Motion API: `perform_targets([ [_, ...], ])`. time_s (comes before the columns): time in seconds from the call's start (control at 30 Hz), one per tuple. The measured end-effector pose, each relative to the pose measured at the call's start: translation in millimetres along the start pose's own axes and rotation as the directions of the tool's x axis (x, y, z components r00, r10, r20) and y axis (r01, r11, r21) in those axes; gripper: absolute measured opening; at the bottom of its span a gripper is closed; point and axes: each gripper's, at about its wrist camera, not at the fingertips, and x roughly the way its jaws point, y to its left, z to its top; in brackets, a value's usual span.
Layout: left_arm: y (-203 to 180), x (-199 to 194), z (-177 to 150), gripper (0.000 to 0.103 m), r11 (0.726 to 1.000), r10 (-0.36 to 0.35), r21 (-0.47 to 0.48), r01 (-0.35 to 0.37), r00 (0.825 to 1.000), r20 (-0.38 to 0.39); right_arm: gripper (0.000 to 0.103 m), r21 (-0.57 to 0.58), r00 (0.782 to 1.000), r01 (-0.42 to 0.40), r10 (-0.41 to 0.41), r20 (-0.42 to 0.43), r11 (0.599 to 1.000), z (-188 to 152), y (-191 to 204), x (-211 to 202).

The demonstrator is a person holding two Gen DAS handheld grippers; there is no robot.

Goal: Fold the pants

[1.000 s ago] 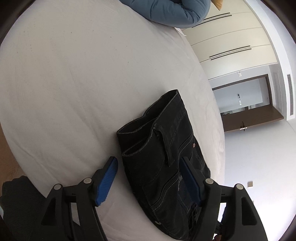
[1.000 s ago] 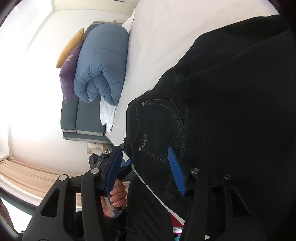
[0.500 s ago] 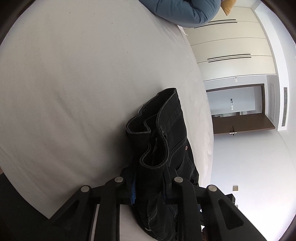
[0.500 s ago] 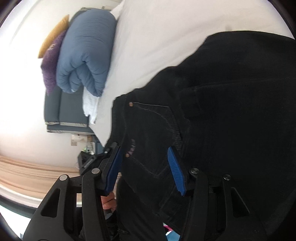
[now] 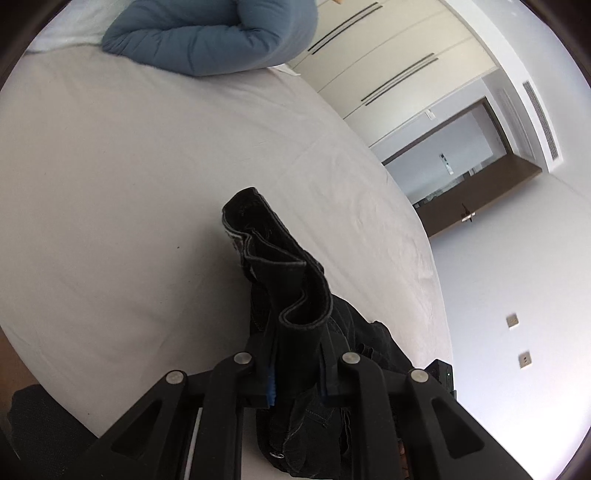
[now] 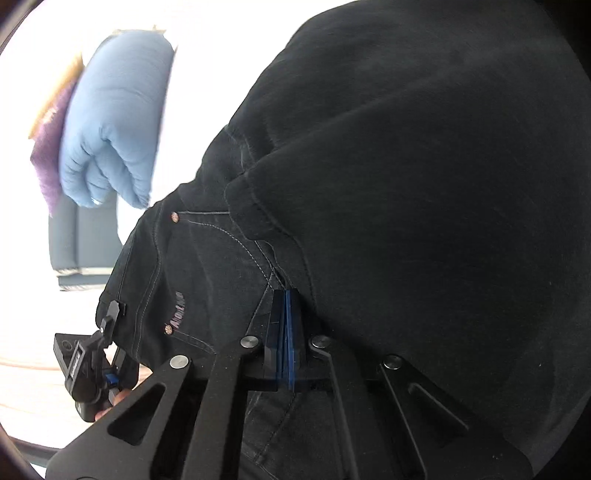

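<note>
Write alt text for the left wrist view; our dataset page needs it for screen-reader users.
The left gripper is shut on a bunched edge of black denim pants, lifted above a white bed sheet. A folded blue duvet lies beyond.

Both wrist views sit close over the pants, sharing them.

A second ago both my grippers were wide open around the black pants. Now my left gripper is clamped on the bunched waistband, lifting it off the bed, and my right gripper has pinched the denim too.
</note>
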Motion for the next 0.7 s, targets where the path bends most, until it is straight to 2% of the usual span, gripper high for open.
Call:
perform_targets([
  [0.07, -20, 0, -3, 0.016, 0.999, 0.004, 0.054, -0.004, 1.0, 0.0, 0.0, -0.023, 1.0, -0.006, 0.007, 0.022, 1.0, -3, 1, -4],
  [0.17, -51, 0, -9, 0.016, 0.99, 0.012, 0.138, -0.012, 1.0, 0.001, 0.017, -0.023, 0.995, -0.071, 0.073, 0.069, 0.997, -7, 3, -18],
  [0.23, -74, 3, -15, 0.016, 0.979, 0.019, 0.202, -0.018, 1.0, -0.003, 0.07, -0.035, 0.983, -0.142, 0.145, 0.112, 0.989, -10, 6, -37],
  [0.27, -87, 8, -17, 0.016, 0.974, 0.02, 0.228, -0.018, 1.0, -0.007, 0.077, -0.046, 0.975, -0.162, 0.167, 0.146, 0.986, -12, 8, -50],
  [0.33, -111, 15, -27, 0.016, 0.956, 0.026, 0.292, -0.021, 1.0, -0.014, 0.08, -0.084, 0.965, -0.181, 0.193, 0.178, 0.98, -12, 15, -74],
  [0.43, -147, 29, -48, 0.016, 0.916, 0.037, 0.401, -0.02, 0.999, -0.034, 0.08, -0.132, 0.965, -0.221, 0.236, 0.112, 0.966, -13, 26, -102],
  [0.57, -183, 42, -90, 0.016, 0.827, 0.08, 0.56, -0.041, 0.996, -0.046, 0.08, -0.236, 0.967, -0.237, 0.251, 0.032, 0.943, -13, 52, -134],
  [0.7, -209, 60, -129, 0.016, 0.731, 0.134, 0.679, -0.065, 0.99, -0.049, 0.08, -0.291, 0.971, -0.225, 0.238, 0.01, 0.93, -15, 72, -155],
])
